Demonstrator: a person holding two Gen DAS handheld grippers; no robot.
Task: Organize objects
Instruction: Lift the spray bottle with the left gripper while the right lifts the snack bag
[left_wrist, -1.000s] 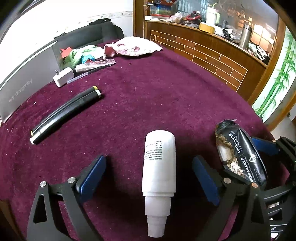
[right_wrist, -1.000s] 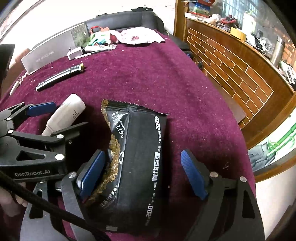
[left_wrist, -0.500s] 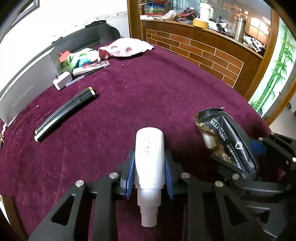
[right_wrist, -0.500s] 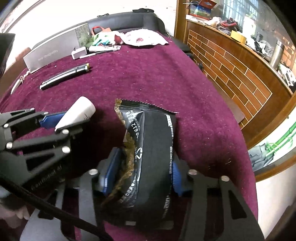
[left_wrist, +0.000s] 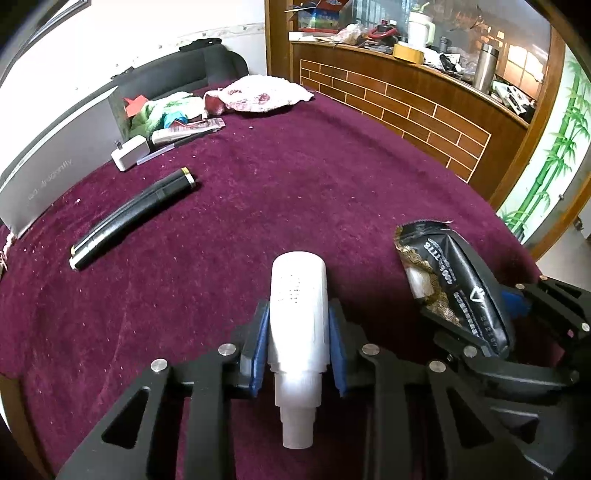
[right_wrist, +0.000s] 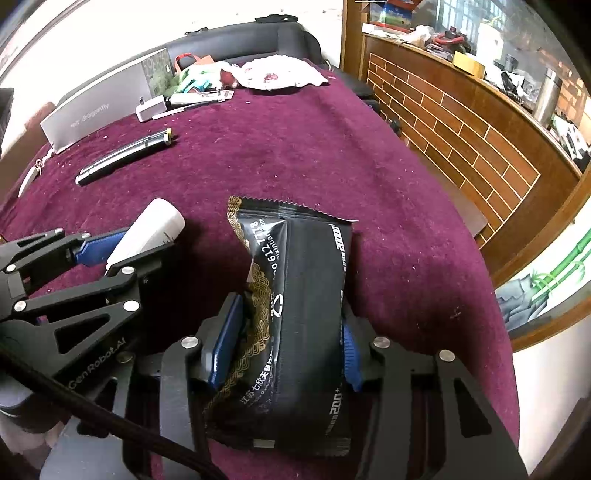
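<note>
A white plastic bottle (left_wrist: 298, 291) lies along the line of my left gripper (left_wrist: 297, 319), its narrow neck toward the camera. Both blue pads press its sides, so that gripper is shut on it, just above the purple tablecloth (left_wrist: 295, 184). In the right wrist view a black snack packet (right_wrist: 306, 258) with gold trim sits between the pads of my right gripper (right_wrist: 290, 317), which squeeze it and dent its sides. The two grippers are side by side: the bottle (right_wrist: 151, 230) and left gripper (right_wrist: 125, 253) show at left, and the packet (left_wrist: 454, 280) at right in the left wrist view.
On the cloth farther off lie a long black case with gold ends (left_wrist: 133, 218), a white charger (left_wrist: 129, 157), a tube and pen, and crumpled cloths (left_wrist: 258, 92). A grey box (left_wrist: 48, 177) stands at the left edge. A brick-patterned wooden counter (left_wrist: 406, 110) runs behind the table's right edge.
Both grippers went from wide open to shut: the left one onto the white bottle, the right one onto the black packet. Both views now show slightly more of the table.
</note>
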